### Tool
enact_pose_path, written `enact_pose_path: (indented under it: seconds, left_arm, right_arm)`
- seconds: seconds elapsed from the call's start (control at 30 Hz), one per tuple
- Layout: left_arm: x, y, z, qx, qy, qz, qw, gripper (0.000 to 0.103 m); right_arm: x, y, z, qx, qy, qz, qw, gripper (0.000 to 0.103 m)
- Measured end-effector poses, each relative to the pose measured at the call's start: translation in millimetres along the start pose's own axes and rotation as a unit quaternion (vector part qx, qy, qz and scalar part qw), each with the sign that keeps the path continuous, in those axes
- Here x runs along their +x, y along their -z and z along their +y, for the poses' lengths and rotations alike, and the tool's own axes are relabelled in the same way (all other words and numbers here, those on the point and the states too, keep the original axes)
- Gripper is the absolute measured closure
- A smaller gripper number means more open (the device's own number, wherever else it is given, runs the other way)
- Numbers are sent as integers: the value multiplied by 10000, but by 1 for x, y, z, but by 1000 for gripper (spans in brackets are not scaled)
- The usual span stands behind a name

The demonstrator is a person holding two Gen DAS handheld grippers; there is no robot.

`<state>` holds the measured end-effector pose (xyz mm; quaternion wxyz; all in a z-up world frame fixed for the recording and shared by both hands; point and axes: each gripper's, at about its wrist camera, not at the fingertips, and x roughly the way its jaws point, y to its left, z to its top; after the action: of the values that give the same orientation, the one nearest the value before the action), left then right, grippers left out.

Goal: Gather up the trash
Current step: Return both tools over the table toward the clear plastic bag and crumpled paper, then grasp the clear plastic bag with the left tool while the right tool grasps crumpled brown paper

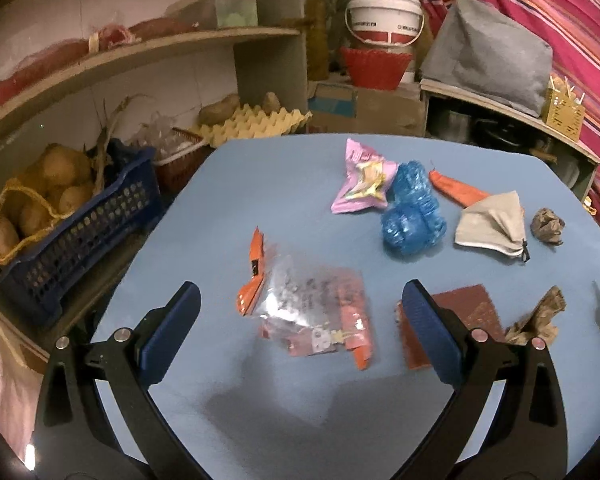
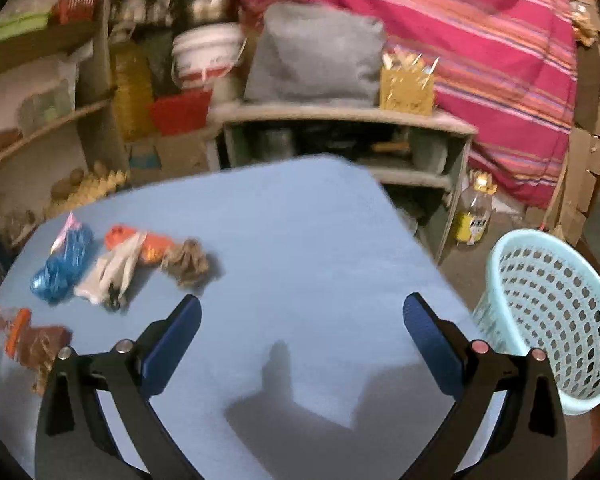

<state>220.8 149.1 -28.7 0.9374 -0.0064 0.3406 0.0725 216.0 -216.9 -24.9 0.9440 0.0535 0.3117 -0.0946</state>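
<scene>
Several trash pieces lie on the blue surface (image 1: 292, 184). Both grippers are released, nothing between the jaws. Left gripper (image 1: 300, 332) hangs over the clear plastic wrapper (image 1: 312, 312), directly ahead: drop straight, pinch a raised crease. Right gripper (image 2: 302, 336) faces bare surface; perforated basket (image 2: 548, 320) beside it.

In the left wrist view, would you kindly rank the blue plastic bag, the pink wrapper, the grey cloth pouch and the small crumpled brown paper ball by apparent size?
1. blue plastic bag and pink wrapper: look about alike, so not ranked.
2. grey cloth pouch: slightly smaller, though close enough to be unsure.
3. crumpled brown paper ball: clearly smallest.
</scene>
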Motion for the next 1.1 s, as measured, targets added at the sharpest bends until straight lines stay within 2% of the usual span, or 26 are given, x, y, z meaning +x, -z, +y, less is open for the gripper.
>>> enact_pose_path:
  seconds: [0.07, 0.17, 0.33, 0.63, 0.77, 0.9, 1.1]
  left_arm:
    - [4, 0, 3, -66, 81, 75, 9999, 5]
    - [13, 2, 8, -156, 269, 218, 9993, 5]
    - [24, 5, 7, -78, 254, 321, 9991, 6]
    - [30, 8, 7, -68, 680, 432, 9967, 46]
    - [25, 7, 5, -10, 733, 371, 9966, 62]
    - [20, 7, 9, -2, 735, 308, 9968, 64]
    - [13, 7, 18, -49, 670, 228, 9975, 64]
  right_arm:
    - [3, 0, 6, 3, -8, 201, 9998, 4]
    - [3, 3, 14, 44, 9, 281, 9996, 4]
    - [-8, 6, 36, -208, 172, 46, 9996, 4]
    - [-15, 14, 74, -617, -57, 147, 9980, 4]
    - [-28, 15, 89, -789, -186, -39, 9967, 4]
    - [-34, 17, 104, -790, -509, -43, 9956, 4]
    - [-39, 28, 138, -975, -750, 29, 9924, 4]
